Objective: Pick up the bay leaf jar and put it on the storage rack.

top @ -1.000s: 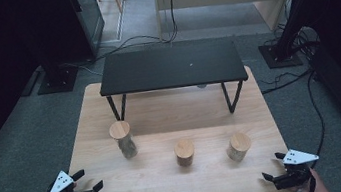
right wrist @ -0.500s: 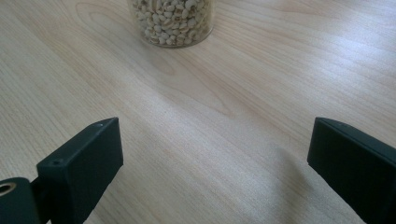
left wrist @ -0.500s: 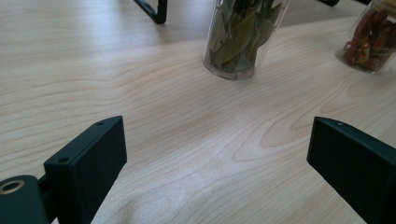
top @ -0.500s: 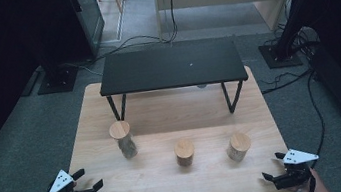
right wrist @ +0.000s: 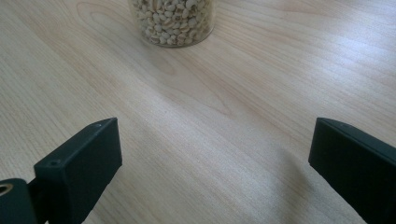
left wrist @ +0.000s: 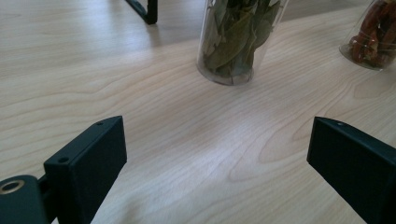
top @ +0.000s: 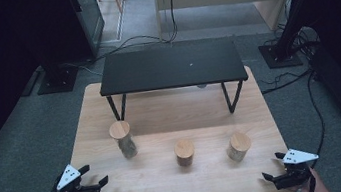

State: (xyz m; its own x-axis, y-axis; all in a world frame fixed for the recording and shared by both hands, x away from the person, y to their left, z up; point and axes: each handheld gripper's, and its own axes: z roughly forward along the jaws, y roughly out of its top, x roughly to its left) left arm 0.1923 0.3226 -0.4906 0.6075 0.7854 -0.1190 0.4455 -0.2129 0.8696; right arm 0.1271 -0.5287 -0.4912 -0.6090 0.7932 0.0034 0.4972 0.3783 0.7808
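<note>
The left gripper sat at the near left corner of the wooden table, its jaws spread wide and holding nothing. The right gripper sat at the near right corner, equally wide open and empty.

Three cork-lidded jars stood in a loose row across the middle of the table, well apart from both grippers. The jar of bay leaves, toward the left edge, was the tallest: a slim clear cylinder packed with dry green-brown leaves. The jar of dried red chillies stood in the centre. The jar of pale beans, shorter and stout, stood toward the right edge, straight ahead of the right gripper. Behind them, along the far edge, a black shelf on thin metal legs spanned most of the table's width.

The jars looked like glass or clear plastic; the pictures could not settle which. Either way the walls would be smooth, rigid and likely slippery against hard jaws. The leaf jar was probably very light and easy to tip; the bean jar would be the heaviest. A hold across the body around mid-height, squarely on the widest line, seemed safest, since the cork lids might pull loose.
</note>
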